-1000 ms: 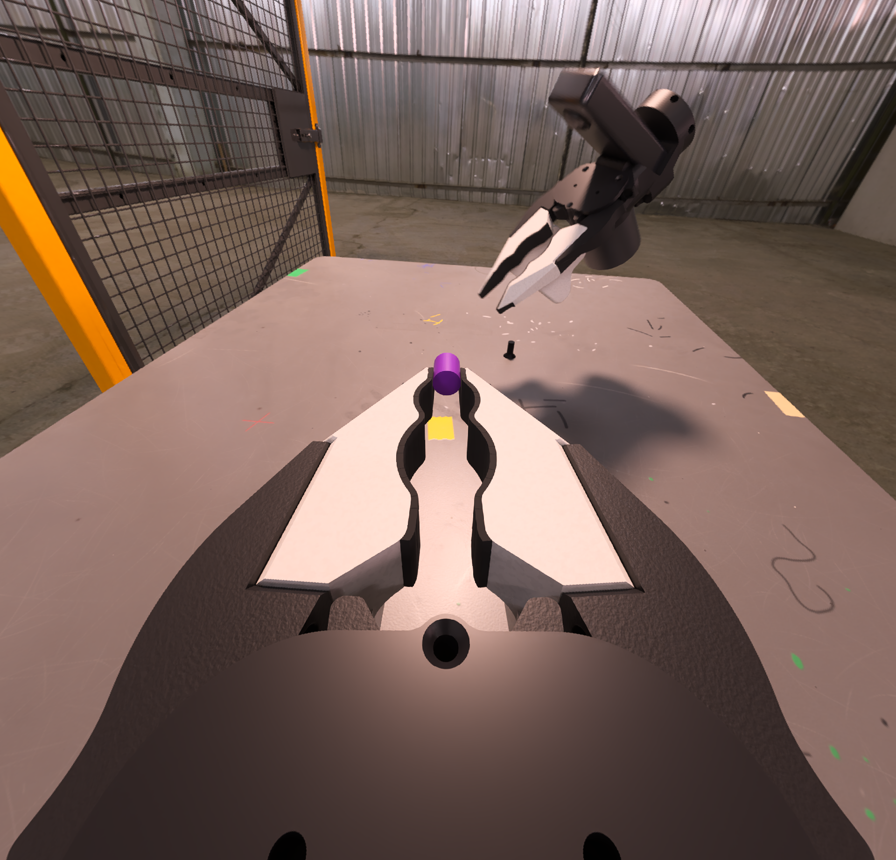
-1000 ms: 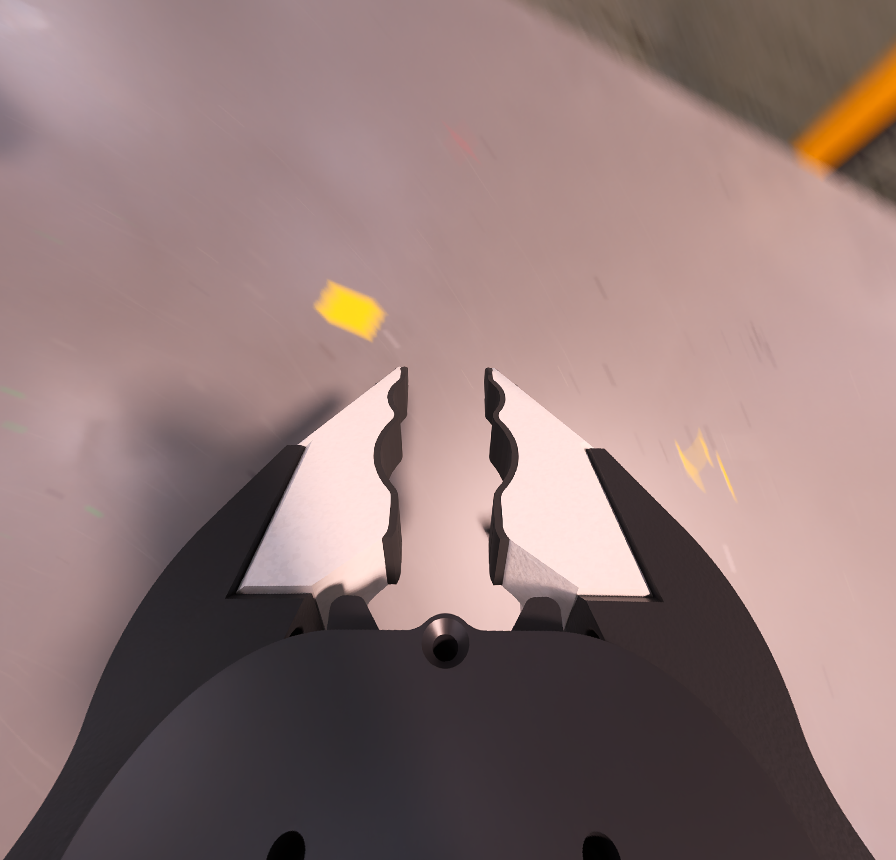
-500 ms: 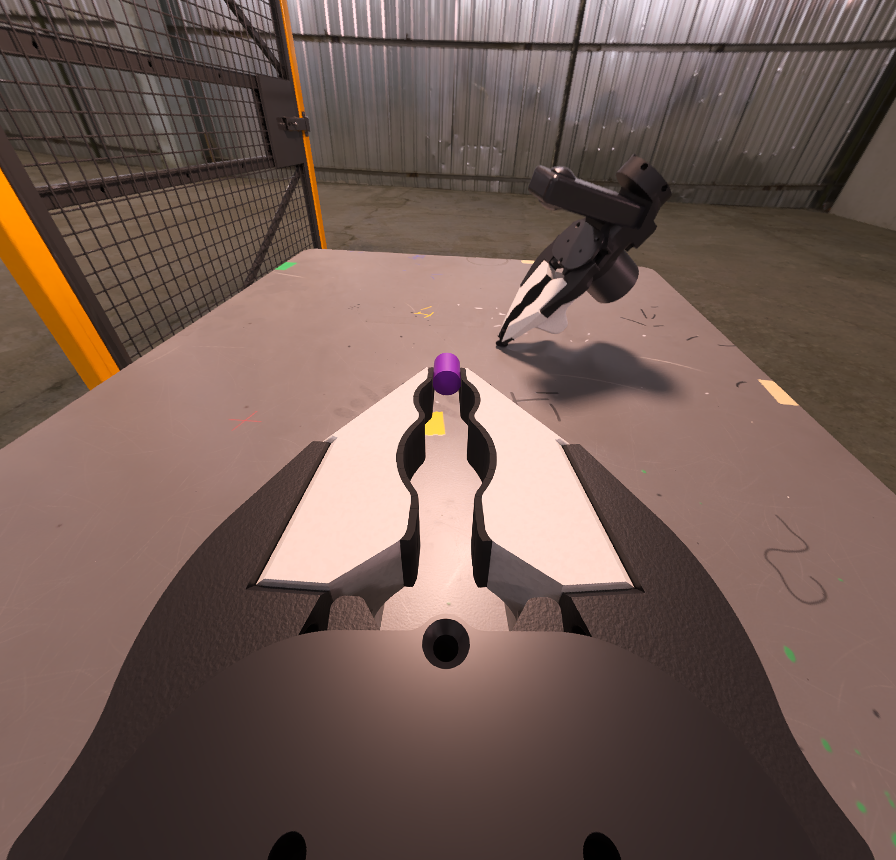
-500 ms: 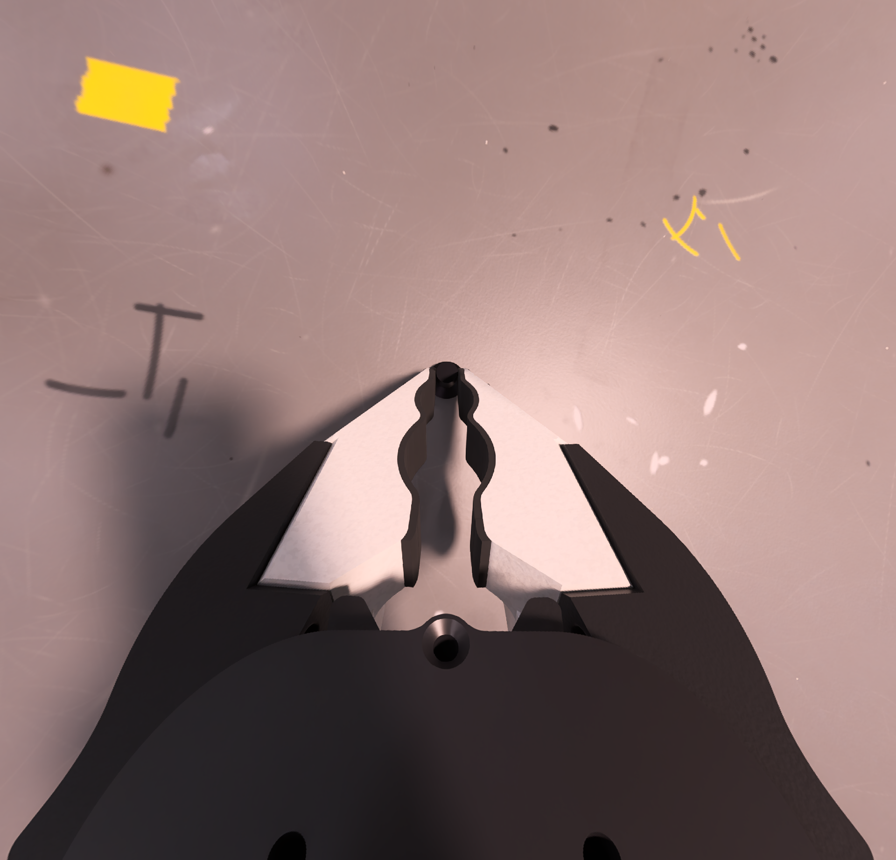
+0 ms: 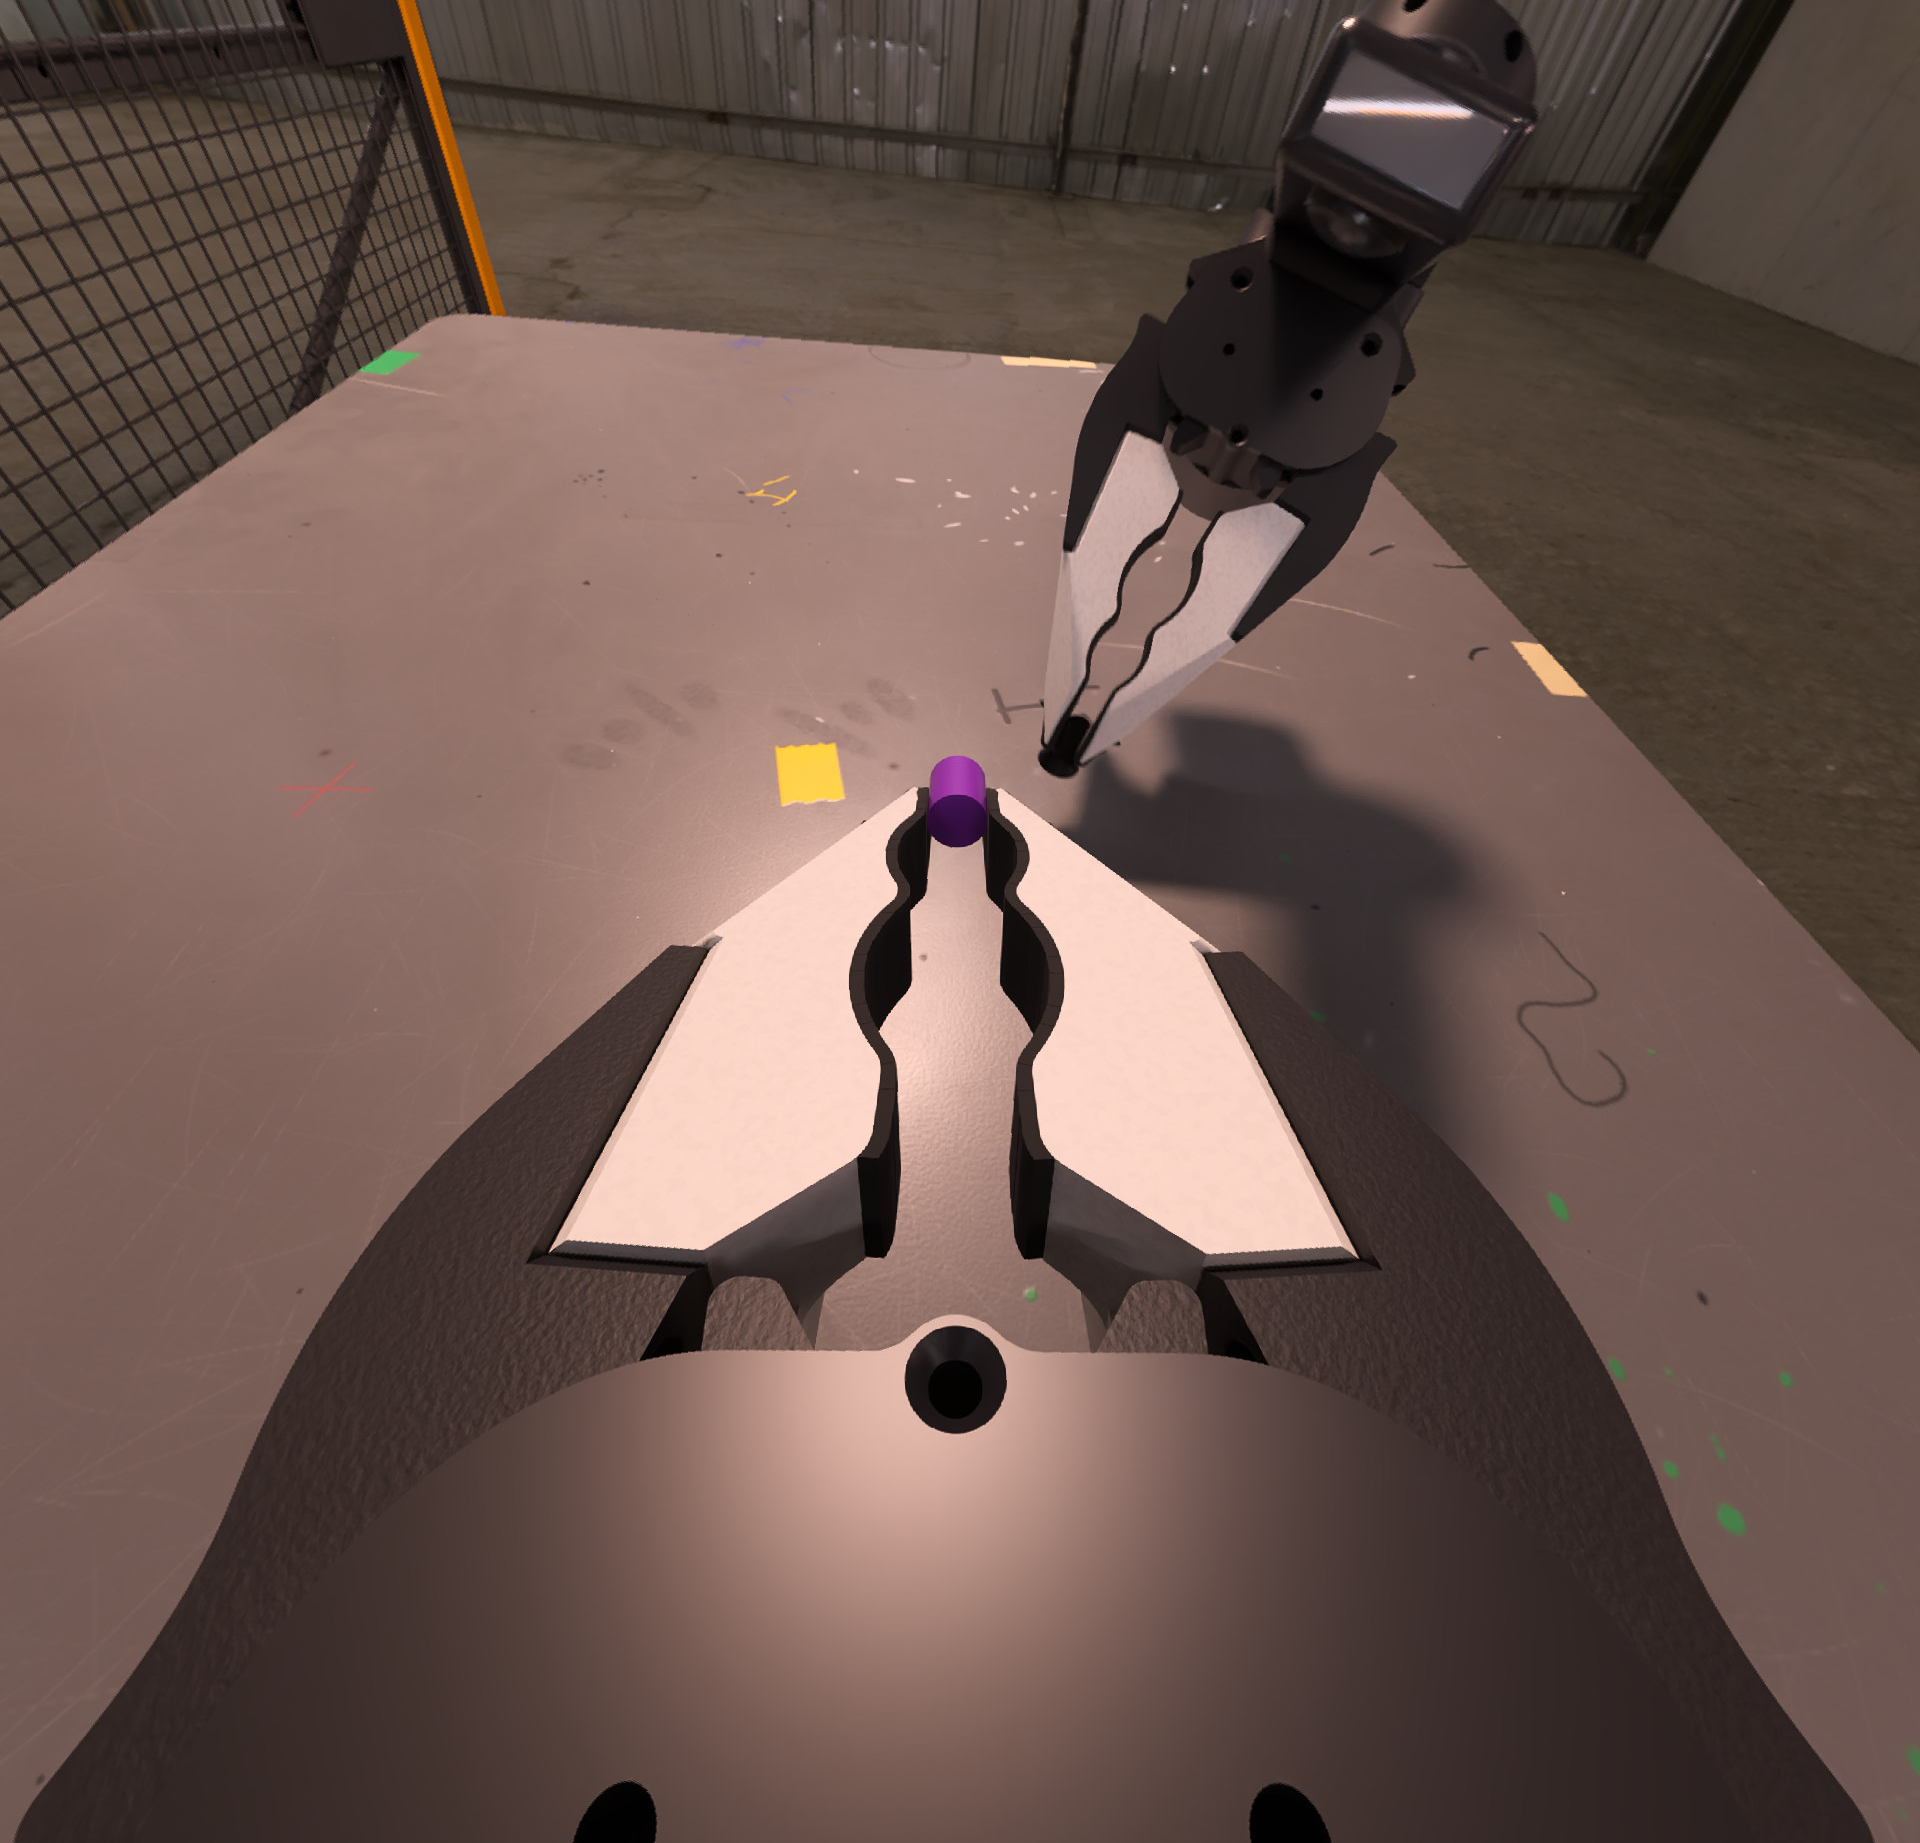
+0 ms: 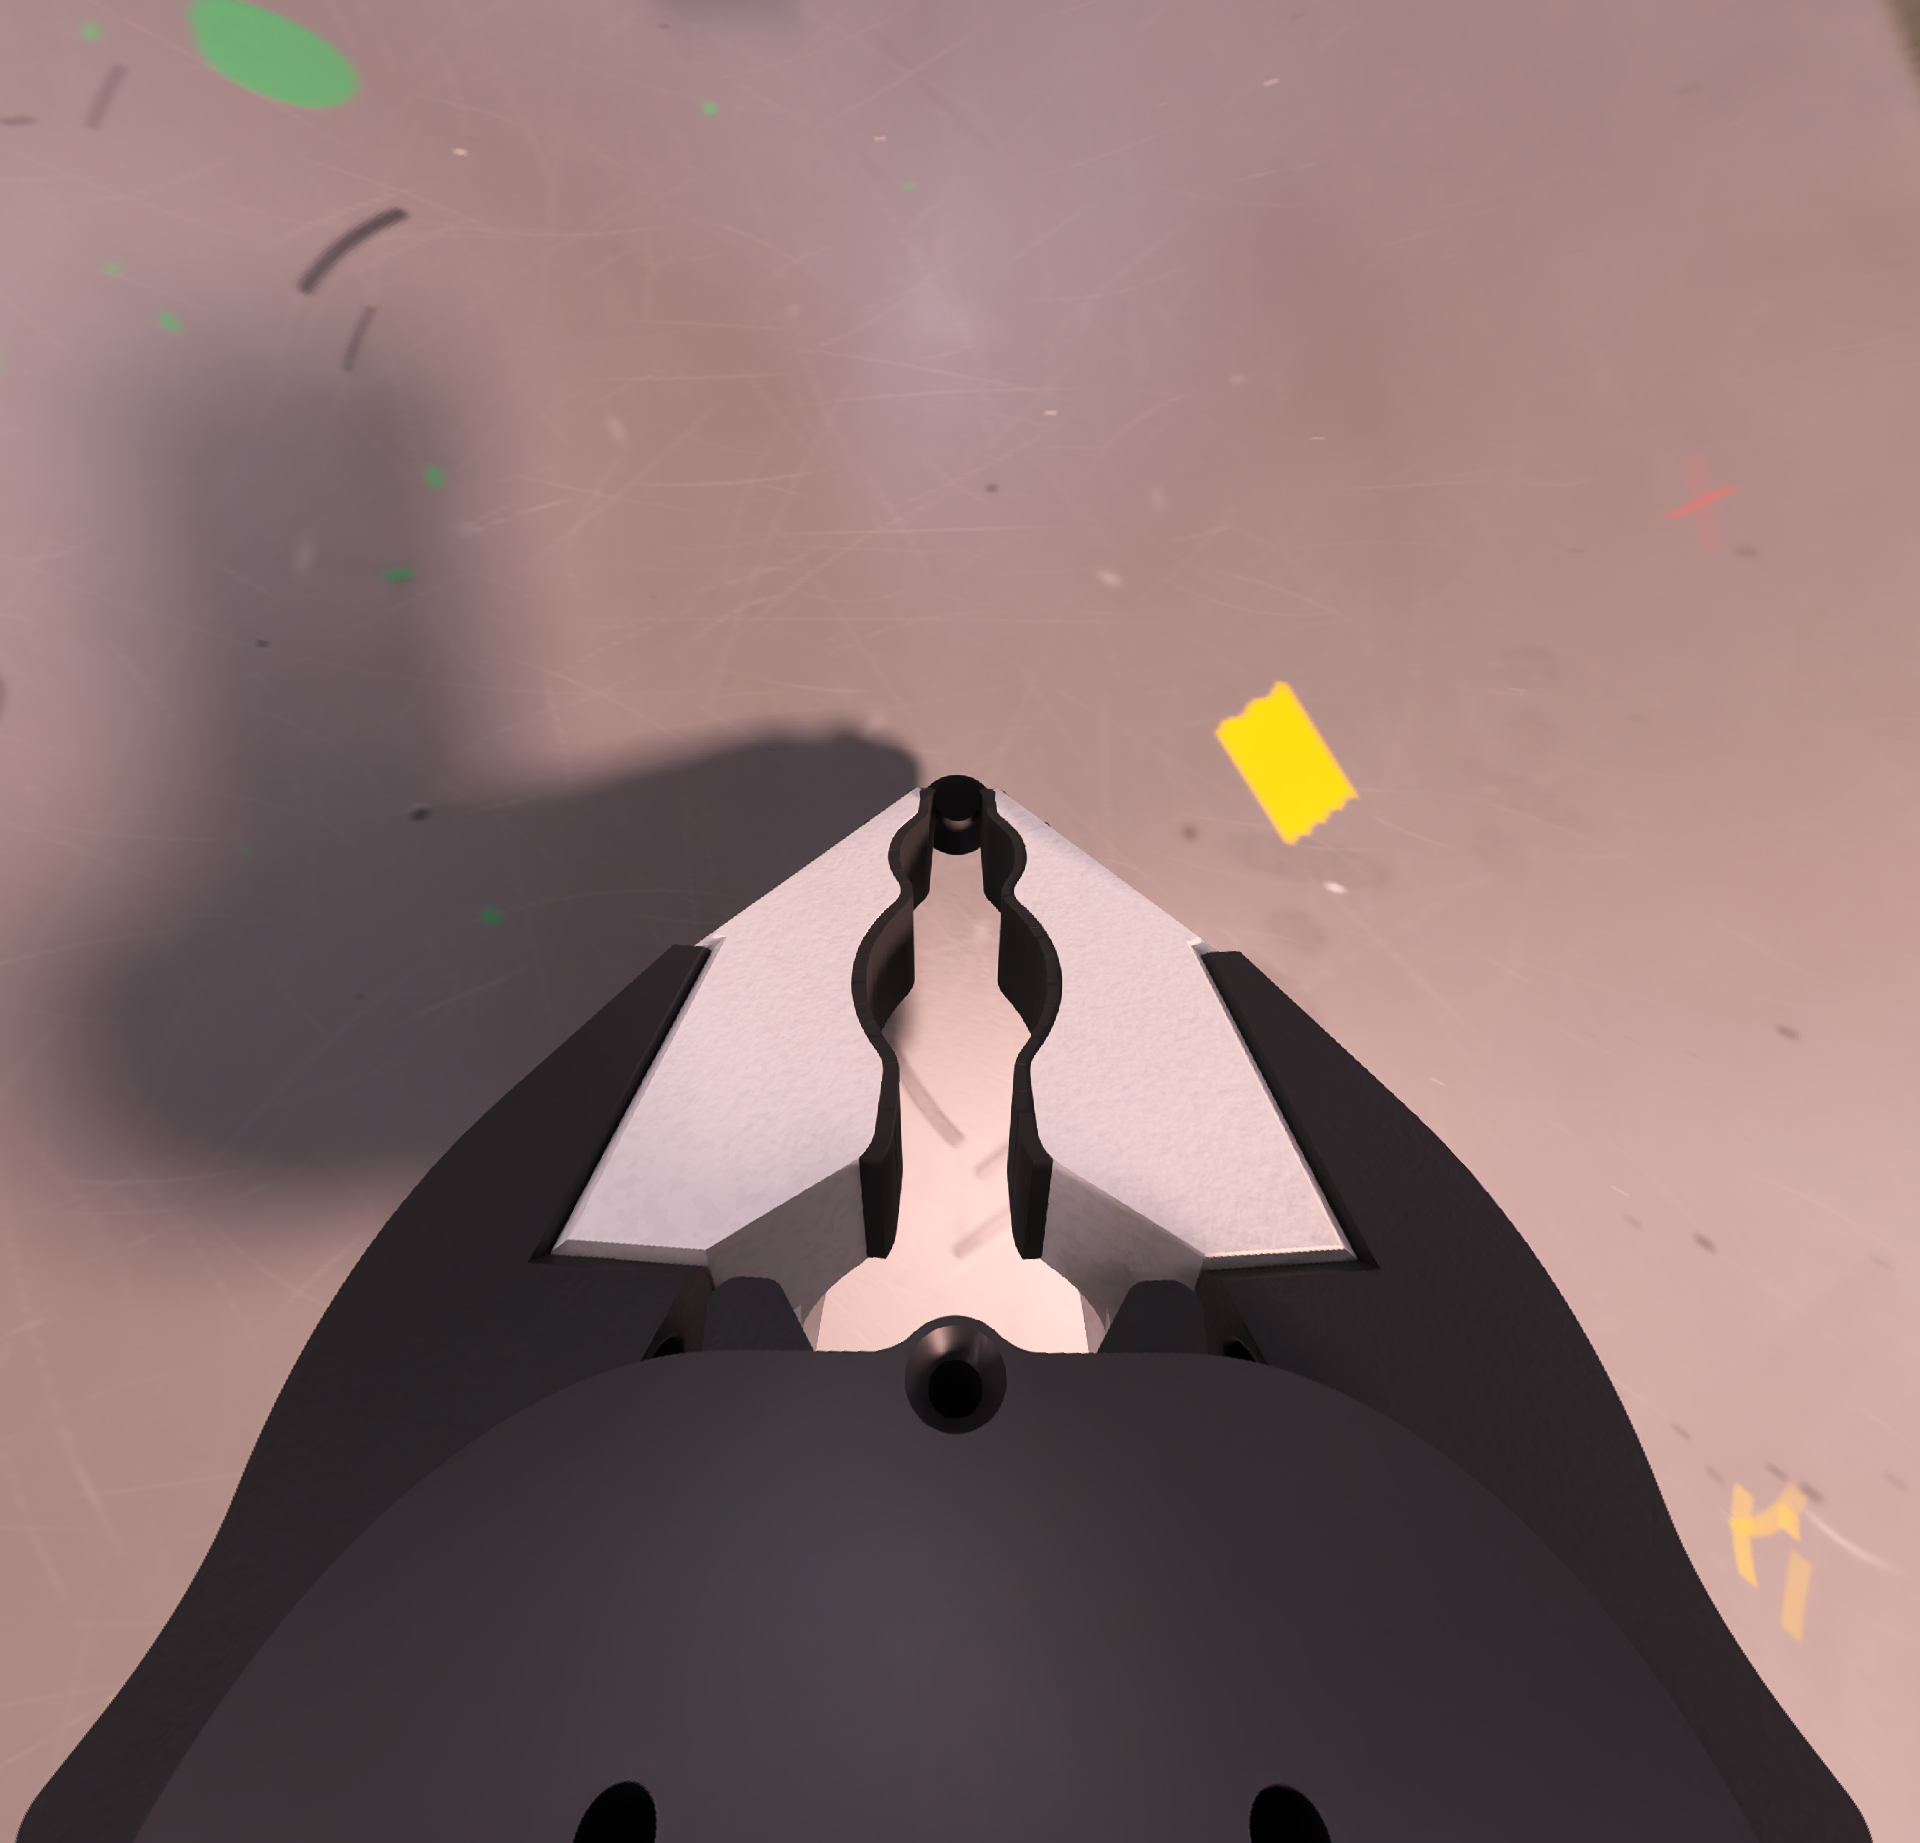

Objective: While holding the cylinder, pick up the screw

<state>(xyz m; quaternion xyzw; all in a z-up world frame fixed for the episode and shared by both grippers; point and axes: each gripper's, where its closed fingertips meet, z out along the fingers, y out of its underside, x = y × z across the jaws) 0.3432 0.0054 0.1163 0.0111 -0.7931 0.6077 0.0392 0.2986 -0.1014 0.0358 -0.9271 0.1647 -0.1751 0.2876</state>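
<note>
My left gripper (image 5: pixel 956 806) is shut on a small purple cylinder (image 5: pixel 956 801) at its fingertips and holds it above the table. My right gripper (image 6: pixel 956 806) is shut on a small black screw (image 6: pixel 956 811) at its fingertips and is lifted off the table. In the left wrist view the right gripper (image 5: pixel 1070 749) hangs just right of the cylinder, tips down, with the screw (image 5: pixel 1062 757) sticking out below them. The two grippers are close but apart.
The grey-brown table (image 5: pixel 416 650) carries a yellow tape patch (image 5: pixel 808 773), pen marks and paint flecks. The tape also shows in the right wrist view (image 6: pixel 1286 759). A wire mesh fence with an orange post (image 5: pixel 447 152) stands at the back left. The table's right edge (image 5: pixel 1662 754) drops to concrete floor.
My right gripper closed on the screw at the table, lifted it, and swung toward my left gripper. My left gripper kept the cylinder while its view shifted toward the table.
</note>
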